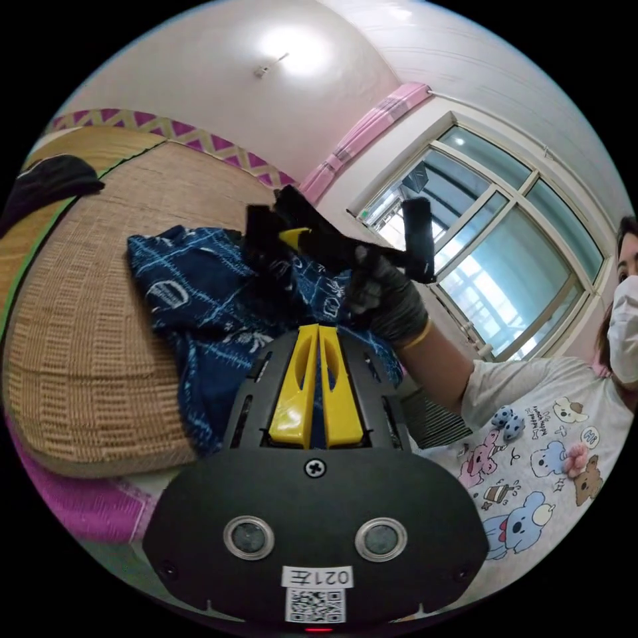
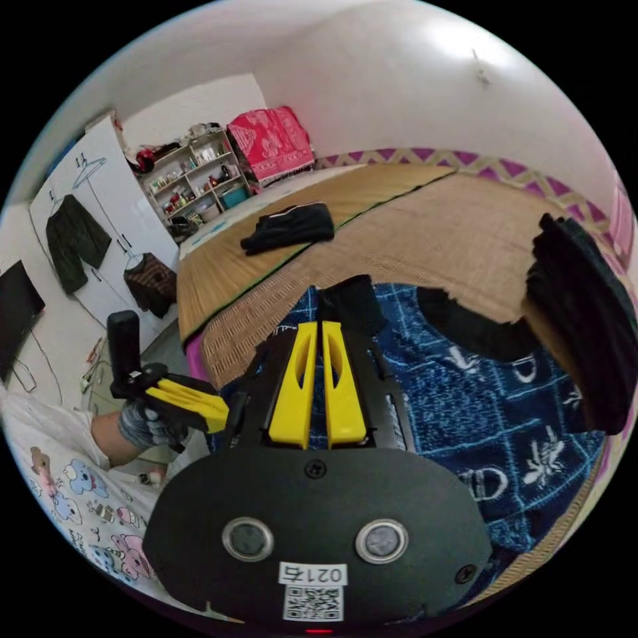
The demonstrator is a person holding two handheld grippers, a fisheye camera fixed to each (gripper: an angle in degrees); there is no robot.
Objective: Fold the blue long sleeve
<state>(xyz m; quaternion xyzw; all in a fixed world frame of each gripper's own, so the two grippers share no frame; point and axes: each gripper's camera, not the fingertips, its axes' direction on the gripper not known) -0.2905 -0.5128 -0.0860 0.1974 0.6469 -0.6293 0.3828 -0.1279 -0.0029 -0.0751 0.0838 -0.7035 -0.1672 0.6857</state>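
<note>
On mat (image 1: 80, 345): blue patterned shirt (image 1: 206, 312), rumpled.

Right tongs (image 2: 318, 327) closed over blue long sleeve (image 2: 492, 412).

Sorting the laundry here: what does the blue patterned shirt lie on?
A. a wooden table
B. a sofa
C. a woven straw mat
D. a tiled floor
C: the shirt is spread over the tan woven mat, which shows around it in both views.
</note>
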